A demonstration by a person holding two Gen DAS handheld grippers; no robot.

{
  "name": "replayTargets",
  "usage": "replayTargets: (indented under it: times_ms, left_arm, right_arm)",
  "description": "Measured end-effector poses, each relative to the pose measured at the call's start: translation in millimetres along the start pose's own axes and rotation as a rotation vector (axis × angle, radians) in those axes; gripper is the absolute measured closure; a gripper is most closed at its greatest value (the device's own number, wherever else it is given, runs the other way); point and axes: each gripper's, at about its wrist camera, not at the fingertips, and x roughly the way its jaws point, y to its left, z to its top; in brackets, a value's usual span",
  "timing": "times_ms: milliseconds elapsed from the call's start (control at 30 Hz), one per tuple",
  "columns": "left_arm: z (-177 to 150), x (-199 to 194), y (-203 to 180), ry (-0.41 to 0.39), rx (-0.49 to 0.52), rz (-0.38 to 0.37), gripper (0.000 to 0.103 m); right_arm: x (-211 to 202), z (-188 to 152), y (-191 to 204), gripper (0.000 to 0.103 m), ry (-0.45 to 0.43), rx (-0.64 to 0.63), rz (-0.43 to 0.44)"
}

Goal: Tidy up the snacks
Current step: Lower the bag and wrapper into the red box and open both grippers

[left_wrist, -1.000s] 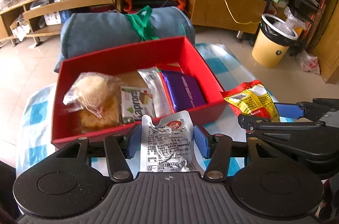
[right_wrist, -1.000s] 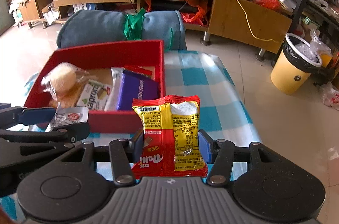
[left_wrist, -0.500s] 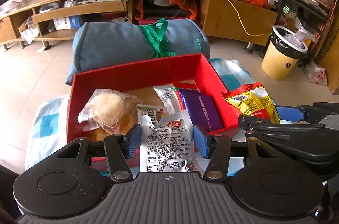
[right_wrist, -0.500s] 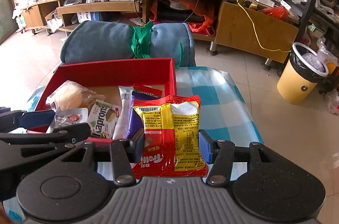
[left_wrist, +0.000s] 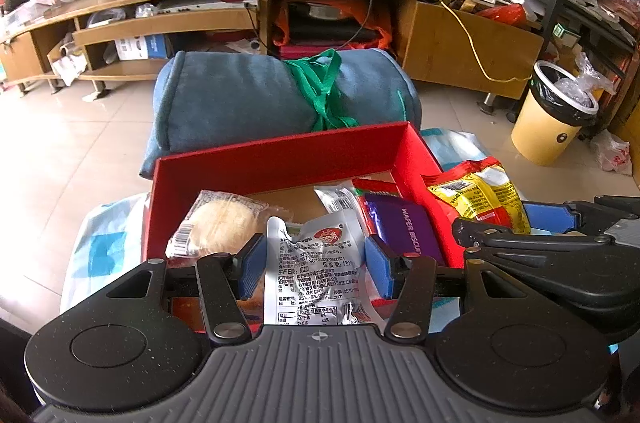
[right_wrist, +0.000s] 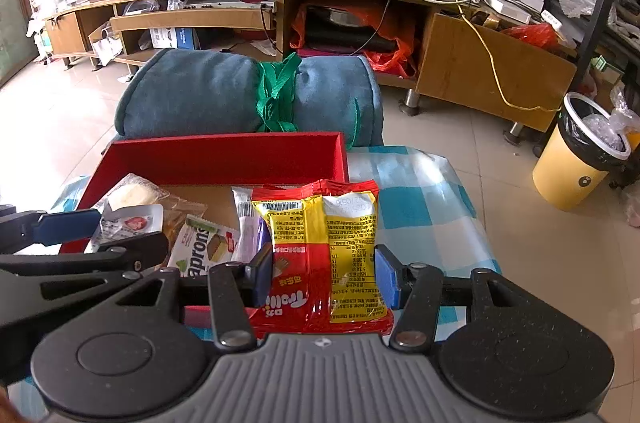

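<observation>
There were two grippers, the left gripper (left_wrist: 315, 265) and the right gripper (right_wrist: 323, 277), and each held one packet: one silver packet (left_wrist: 316, 271) and one red-and-yellow packet (right_wrist: 324, 251). One red box (left_wrist: 280, 159) stood on one blue-checked cloth (right_wrist: 420, 195). Inside the box lay four snacks that could be counted: one clear-wrapped bun (left_wrist: 218, 227), one green-and-white wafer pack (right_wrist: 204, 251), one white sachet (left_wrist: 340, 197) and one purple wafer biscuit pack (left_wrist: 404, 231). Behind the box lay one rolled blue blanket (left_wrist: 240, 103), and there was one yellow bin (left_wrist: 556, 115) on the floor
</observation>
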Motion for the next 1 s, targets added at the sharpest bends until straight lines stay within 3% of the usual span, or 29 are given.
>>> replayTargets:
  times_ms: [1000]
  left_arm:
    - [16.0,32.8,16.1,0.026,-0.016,0.046,0.043]
  right_arm:
    - [44.3,21.3,11.9,0.056,0.044,-0.005,0.013]
